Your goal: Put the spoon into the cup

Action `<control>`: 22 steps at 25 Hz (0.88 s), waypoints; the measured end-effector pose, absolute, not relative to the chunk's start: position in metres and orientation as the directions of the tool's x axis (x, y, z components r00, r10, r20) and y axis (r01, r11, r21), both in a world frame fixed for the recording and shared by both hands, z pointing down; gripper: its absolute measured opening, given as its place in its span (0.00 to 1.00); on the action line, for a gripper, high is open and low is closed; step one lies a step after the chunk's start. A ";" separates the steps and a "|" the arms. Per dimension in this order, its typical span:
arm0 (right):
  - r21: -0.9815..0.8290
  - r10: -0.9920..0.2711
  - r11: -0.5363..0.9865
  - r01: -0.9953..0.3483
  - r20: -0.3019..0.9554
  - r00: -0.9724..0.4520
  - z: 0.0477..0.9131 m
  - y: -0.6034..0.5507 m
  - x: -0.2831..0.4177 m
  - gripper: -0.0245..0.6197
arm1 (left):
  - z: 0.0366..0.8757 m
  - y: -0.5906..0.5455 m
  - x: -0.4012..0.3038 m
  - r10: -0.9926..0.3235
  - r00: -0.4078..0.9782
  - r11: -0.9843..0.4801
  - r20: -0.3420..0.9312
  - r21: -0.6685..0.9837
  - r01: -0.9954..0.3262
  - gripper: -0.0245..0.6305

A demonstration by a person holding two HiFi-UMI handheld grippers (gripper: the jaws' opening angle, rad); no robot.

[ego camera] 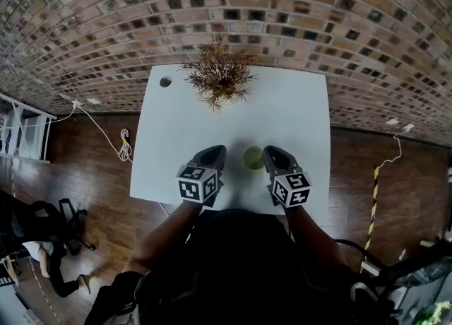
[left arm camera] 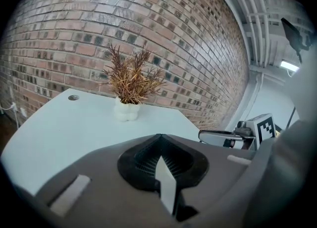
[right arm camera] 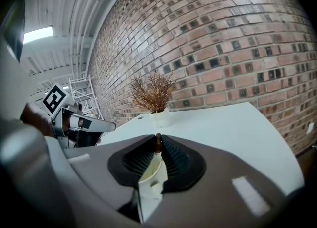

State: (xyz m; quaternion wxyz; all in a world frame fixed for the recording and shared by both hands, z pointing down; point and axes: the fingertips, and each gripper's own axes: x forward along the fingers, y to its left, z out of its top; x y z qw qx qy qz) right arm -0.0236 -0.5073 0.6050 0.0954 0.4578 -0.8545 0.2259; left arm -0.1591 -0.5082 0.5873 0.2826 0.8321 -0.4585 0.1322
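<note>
1. The green cup (ego camera: pixel 253 157) stands on the white table (ego camera: pixel 296 111) close to its near edge, between the two grippers.
2. The left gripper (ego camera: pixel 219 150) is just left of the cup, its jaws pressed together with nothing between them.
3. The right gripper (ego camera: pixel 269 150) is just right of the cup, its jaws nipped narrowly on the brown end of the spoon (right arm camera: pixel 157 143).
4. A dried plant (ego camera: pixel 219 76) stands at the far edge.

Operator wears a black top (ego camera: pixel 240 246), and I see no sleeves on the forearms. Left tool (ego camera: pixel 215 151) and right tool (ego camera: pixel 271 152) have the same build: grey moulded shells, black ribbed pads (left arm camera: pixel 143 158), pale rectangular inlays. Each carries a white cube with black square markers: left cube (ego camera: pixel 198 182), right cube (ego camera: pixel 291 188).
</note>
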 end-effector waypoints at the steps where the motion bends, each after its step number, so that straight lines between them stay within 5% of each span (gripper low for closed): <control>1: -0.301 -0.739 0.478 -0.826 0.371 -0.563 0.605 -0.507 -0.023 0.12 | 0.588 -0.507 -0.159 -0.689 0.543 -0.418 0.480 0.349 -0.839 0.03; 22: -0.311 -0.703 0.515 -0.799 0.379 -0.601 0.603 -0.506 -0.010 0.22 | 0.583 -0.503 -0.146 -0.716 0.519 -0.398 0.467 0.338 -0.853 0.03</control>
